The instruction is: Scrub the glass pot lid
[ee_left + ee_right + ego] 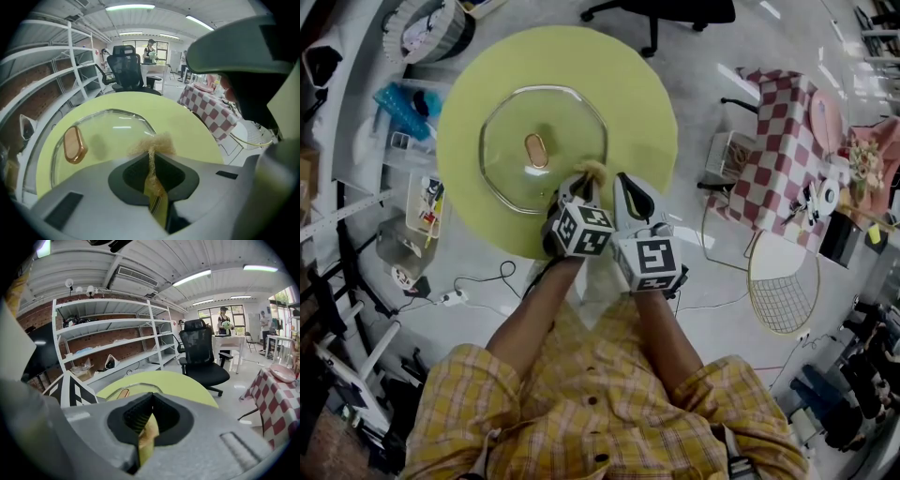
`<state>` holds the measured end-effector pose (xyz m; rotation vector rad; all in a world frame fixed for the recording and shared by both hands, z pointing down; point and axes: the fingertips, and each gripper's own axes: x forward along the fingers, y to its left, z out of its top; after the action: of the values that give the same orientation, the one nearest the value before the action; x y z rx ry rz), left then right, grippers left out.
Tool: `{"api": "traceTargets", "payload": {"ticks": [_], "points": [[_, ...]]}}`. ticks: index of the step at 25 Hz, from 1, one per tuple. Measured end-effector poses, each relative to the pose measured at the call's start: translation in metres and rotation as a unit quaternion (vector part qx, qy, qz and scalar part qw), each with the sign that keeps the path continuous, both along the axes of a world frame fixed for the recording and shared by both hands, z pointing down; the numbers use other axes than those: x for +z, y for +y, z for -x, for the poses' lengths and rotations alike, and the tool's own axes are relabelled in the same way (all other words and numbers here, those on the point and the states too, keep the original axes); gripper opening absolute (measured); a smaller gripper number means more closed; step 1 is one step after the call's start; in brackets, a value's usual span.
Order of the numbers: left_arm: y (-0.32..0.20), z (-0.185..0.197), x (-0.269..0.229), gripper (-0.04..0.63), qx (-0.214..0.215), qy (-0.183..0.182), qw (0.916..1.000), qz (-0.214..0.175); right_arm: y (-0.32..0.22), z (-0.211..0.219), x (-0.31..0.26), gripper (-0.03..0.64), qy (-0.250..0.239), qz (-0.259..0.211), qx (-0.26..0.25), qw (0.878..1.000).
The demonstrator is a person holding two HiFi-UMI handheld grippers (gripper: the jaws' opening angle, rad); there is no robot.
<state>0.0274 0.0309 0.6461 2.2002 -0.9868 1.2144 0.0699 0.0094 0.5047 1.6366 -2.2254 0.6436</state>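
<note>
A glass pot lid (pixel 511 141) with an oval copper-coloured knob (pixel 536 150) lies flat on the round yellow-green table (pixel 628 84). My left gripper (pixel 584 178) is shut on a tuft of golden scrubber (pixel 591 169), which rests at the lid's near right rim. In the left gripper view the scrubber (pixel 154 143) sticks out of the left gripper (pixel 152 157) over the lid (pixel 112 131). My right gripper (pixel 630 192) is shut beside the left one, over bare table right of the lid. The right gripper (pixel 149 401) points above the lid (pixel 136 387), holding nothing I can make out.
A black office chair (pixel 666 14) stands beyond the table. A red-checked table (pixel 783 141) and a wire-mesh frame (pixel 783 281) are to the right. Shelves with clutter (pixel 412 122) line the left side, and cables (pixel 478 281) lie on the floor.
</note>
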Motion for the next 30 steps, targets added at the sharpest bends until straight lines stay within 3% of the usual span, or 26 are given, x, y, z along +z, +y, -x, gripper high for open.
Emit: {"api": "traceTargets", "payload": {"ticks": [19,24,30], "points": [[-0.017,-0.006,-0.002,0.037,-0.007,0.023,0.9997,0.011,0.004,-0.011,0.002,-0.003,0.005,0.006,0.017,1.000],[-0.032,0.000,-0.004,0.038,-0.020,0.018,0.9996,0.010,0.005,-0.004,0.003,-0.003,-0.002,0.013,0.016,1.000],[-0.038,0.005,-0.004,0.038,-0.014,-0.020,0.9997,0.009,0.003,-0.002,0.003,-0.003,-0.004,0.010,0.015,1.000]]}}
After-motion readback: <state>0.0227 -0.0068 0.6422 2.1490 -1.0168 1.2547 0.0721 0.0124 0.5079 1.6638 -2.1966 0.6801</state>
